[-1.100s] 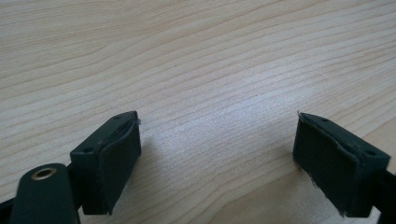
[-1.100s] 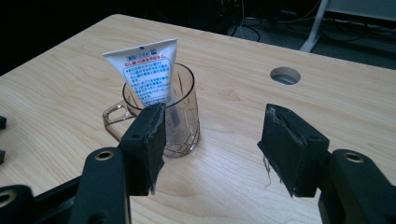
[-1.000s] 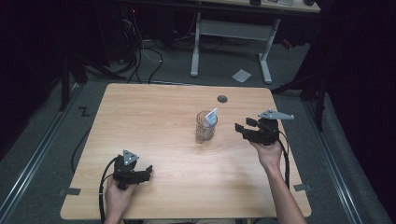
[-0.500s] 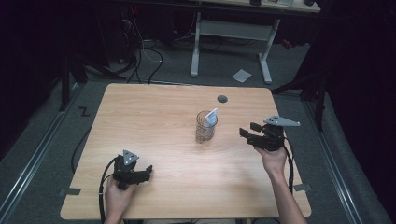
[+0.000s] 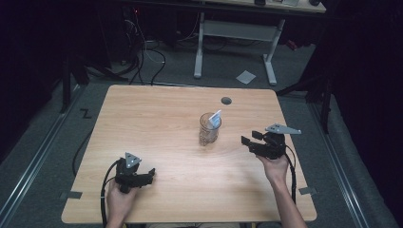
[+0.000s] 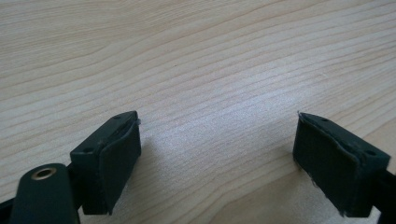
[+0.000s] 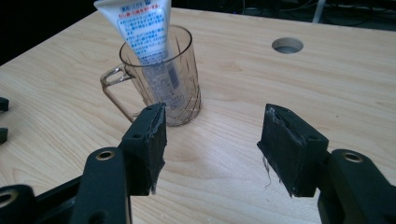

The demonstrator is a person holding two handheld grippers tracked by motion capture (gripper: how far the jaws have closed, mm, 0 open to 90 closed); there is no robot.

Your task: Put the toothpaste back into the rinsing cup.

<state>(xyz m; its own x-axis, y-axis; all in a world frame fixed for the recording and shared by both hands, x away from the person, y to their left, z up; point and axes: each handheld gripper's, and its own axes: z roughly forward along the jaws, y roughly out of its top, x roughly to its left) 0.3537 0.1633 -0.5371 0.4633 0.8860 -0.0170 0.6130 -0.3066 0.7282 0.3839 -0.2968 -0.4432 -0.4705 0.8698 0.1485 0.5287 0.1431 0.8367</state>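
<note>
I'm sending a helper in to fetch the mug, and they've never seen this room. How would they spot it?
Look at the light wooden table. Near its middle, short of the round hole by the far edge, stands a clear mug with a handle. It is the one see-through thing there, and a white tube leans out of it.

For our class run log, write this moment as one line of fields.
scene: mug holding tube on table | left gripper: open, empty, low | right gripper: open, empty, apart from mug
</note>
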